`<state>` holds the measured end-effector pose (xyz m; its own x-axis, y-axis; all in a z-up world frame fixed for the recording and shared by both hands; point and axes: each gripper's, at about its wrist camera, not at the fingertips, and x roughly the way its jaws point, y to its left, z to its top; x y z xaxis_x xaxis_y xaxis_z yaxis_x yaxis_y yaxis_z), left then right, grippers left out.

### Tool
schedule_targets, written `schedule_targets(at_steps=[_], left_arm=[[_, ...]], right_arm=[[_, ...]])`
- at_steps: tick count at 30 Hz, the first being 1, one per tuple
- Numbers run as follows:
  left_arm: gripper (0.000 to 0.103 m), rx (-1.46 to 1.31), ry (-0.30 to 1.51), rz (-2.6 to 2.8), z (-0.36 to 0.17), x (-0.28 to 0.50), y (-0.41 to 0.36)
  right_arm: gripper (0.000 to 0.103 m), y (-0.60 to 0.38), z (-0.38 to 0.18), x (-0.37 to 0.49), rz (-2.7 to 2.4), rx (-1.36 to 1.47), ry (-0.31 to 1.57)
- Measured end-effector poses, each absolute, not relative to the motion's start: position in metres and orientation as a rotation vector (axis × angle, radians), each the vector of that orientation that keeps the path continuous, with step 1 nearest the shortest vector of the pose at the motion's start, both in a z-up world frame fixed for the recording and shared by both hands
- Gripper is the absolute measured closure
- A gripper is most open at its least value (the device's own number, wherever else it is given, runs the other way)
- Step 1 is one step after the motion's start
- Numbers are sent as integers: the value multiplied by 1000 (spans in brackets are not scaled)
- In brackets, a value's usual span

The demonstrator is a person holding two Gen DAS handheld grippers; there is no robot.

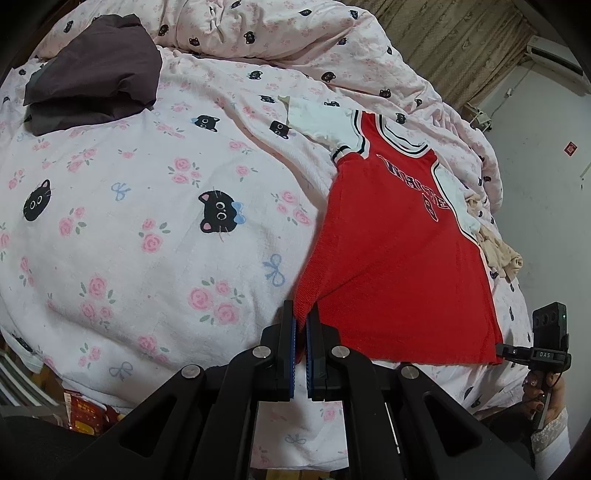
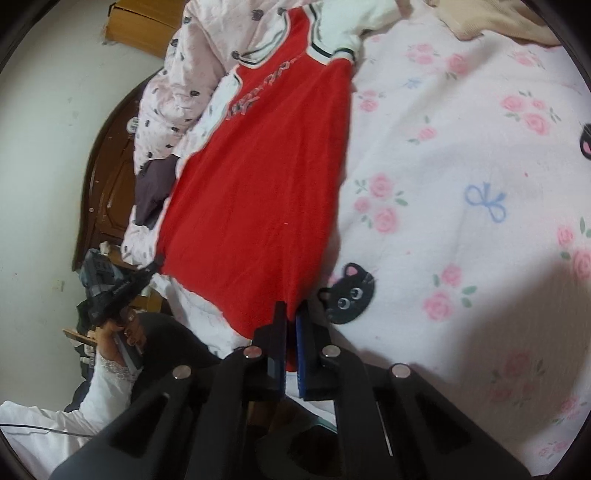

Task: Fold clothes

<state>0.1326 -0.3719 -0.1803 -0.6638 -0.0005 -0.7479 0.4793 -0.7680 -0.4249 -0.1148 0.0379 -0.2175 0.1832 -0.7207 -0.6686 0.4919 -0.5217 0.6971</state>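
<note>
Along the near edge of the bed I have the left gripper and right gripper each clenched on a hem corner of the red jersey, its long axis running straight away toward the quilt.

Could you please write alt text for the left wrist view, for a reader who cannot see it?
The left gripper is shut on a bottom corner of a red jersey lying flat on a pink bedspread printed with roses and black cats. A dark purple garment lies beyond it.
</note>
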Motion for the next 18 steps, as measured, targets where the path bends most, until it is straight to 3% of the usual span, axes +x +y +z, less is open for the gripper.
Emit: schedule_targets(at_steps=[11,18], left_arm=[[100,1131,896,-2547,-156,134,-353],[100,1215,870,-2525,-165,131,-343]], right_arm=[[99,70,-171,-118,-1478,1257,-431],[100,83,-179,-127,-1514,1342,-430]])
